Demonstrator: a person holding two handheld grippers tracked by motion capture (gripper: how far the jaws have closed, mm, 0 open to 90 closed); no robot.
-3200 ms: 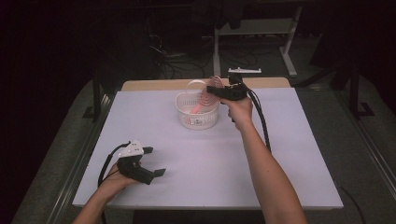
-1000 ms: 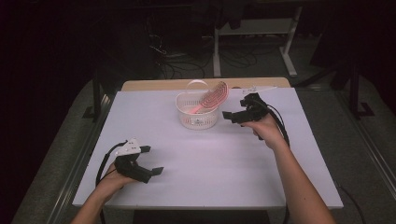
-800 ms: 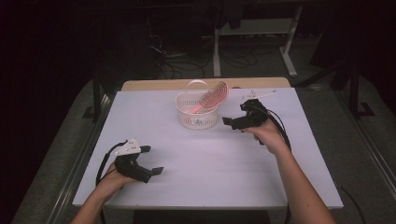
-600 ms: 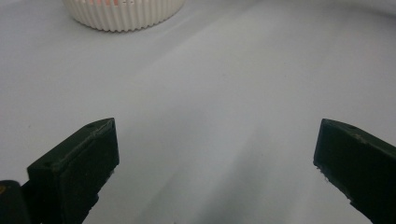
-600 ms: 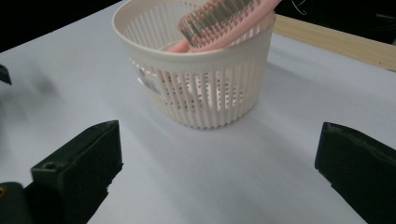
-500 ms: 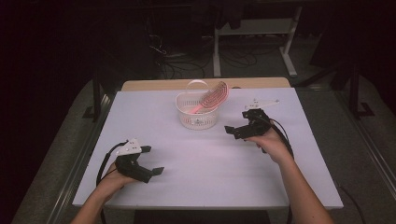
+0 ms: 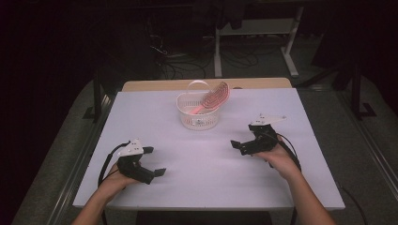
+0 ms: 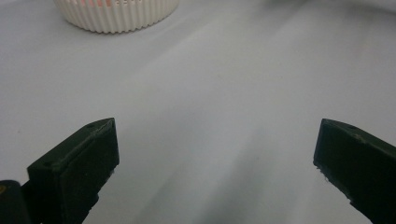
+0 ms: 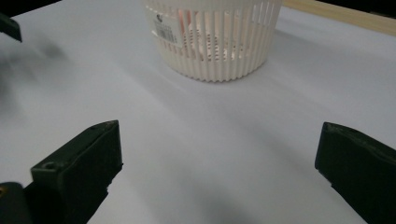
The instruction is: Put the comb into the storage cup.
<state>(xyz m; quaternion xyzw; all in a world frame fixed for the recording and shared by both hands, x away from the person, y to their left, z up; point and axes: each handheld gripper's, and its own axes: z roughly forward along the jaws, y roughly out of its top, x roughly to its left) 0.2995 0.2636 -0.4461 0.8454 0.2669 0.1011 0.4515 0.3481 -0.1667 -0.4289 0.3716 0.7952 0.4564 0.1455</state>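
A white slotted basket (image 7: 198,114) stands on the white table (image 7: 206,187), toward the far edge and roughly on the centre line, with its thin hoop handle raised behind it. A pink hairbrush (image 7: 212,99) lies in the basket: the handle end is down inside and the oval head sticks up and out over the right-hand rim, tilted. The right gripper (image 7: 245,146) sits low over the table, to the right of the basket and nearer the person, well apart from it and pointing left; its jaws are spread wide with nothing between them. In the right gripper view the basket (image 9: 212,37) appears ahead of the spread jaws, with a barcode sticker on its ribbed wall and pink showing through the slots. The left gripper (image 7: 152,161) is at the near left of the table, held in the person's left hand (image 7: 115,180), well apart from the basket; its jaws are also spread and empty. In the left gripper view bare tabletop lies between the jaws, and the foot of the basket (image 8: 116,14) is at the top edge, some way off. Beyond the table's far edge a strip of wooden board (image 7: 206,84) is visible.
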